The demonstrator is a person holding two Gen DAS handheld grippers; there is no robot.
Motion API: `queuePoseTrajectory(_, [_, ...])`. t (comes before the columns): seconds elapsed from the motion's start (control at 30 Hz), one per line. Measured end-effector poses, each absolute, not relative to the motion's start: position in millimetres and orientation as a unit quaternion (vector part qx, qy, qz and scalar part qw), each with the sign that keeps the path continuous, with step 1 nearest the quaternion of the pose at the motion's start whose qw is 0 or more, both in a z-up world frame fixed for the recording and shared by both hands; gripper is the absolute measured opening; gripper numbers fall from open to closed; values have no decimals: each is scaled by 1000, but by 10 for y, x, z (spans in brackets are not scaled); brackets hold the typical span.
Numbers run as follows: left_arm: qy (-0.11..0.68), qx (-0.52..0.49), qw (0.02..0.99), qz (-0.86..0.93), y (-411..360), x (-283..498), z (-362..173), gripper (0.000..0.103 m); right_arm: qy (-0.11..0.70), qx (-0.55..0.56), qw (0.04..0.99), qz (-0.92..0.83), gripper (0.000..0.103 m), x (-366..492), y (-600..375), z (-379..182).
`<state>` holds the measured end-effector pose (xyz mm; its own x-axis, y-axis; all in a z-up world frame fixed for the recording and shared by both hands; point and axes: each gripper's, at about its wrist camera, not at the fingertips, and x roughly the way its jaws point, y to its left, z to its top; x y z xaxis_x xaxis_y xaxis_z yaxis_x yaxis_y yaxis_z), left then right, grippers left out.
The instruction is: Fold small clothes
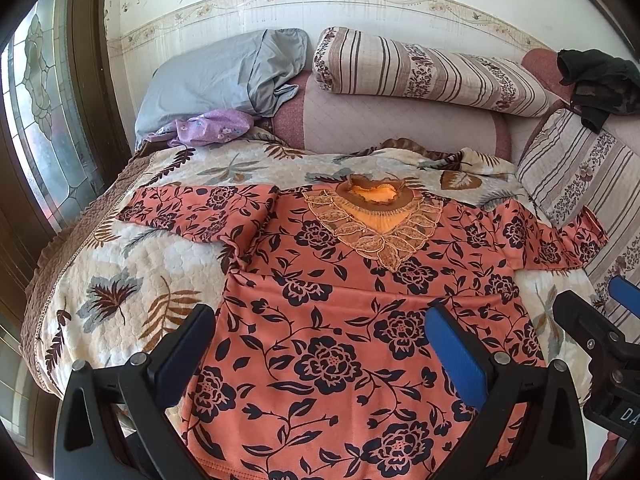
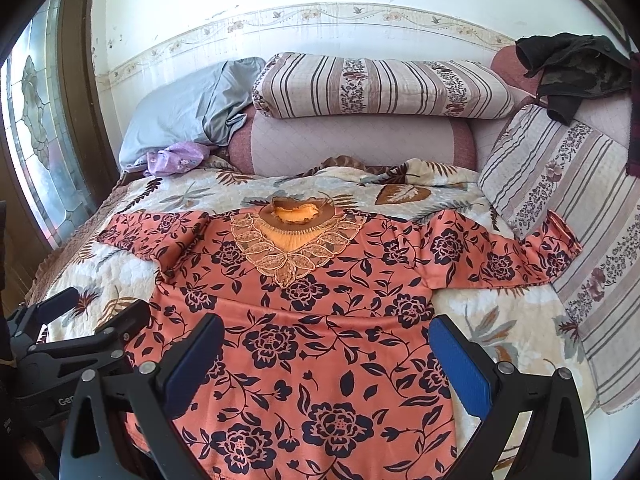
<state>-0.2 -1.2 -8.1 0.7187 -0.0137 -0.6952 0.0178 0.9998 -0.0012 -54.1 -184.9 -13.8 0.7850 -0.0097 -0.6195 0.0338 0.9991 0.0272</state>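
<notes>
An orange blouse (image 1: 340, 300) with dark flowers and a lace collar lies flat, face up, on the bed, both sleeves spread out; it also shows in the right wrist view (image 2: 312, 320). My left gripper (image 1: 320, 344) is open and empty, above the blouse's lower left part. My right gripper (image 2: 324, 356) is open and empty, above the lower middle of the blouse. The right gripper shows at the right edge of the left wrist view (image 1: 600, 320). The left gripper shows at the left edge of the right wrist view (image 2: 92, 308).
The bed has a leaf-patterned quilt (image 1: 120, 264). At the back lie a grey pillow (image 1: 224, 76), a purple cloth (image 1: 208, 128) and a striped rolled blanket (image 1: 432, 72). A striped cushion (image 2: 568, 216) is on the right, dark clothing (image 2: 572, 68) above it. A glass door (image 1: 36, 120) is left.
</notes>
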Motion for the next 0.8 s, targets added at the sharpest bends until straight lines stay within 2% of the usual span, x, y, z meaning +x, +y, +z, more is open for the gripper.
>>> queuePoseTrajectory(0.8, [376,4,926,-7,3,66,-104,103,332,10,943,-3,103,-463,-1793,-171])
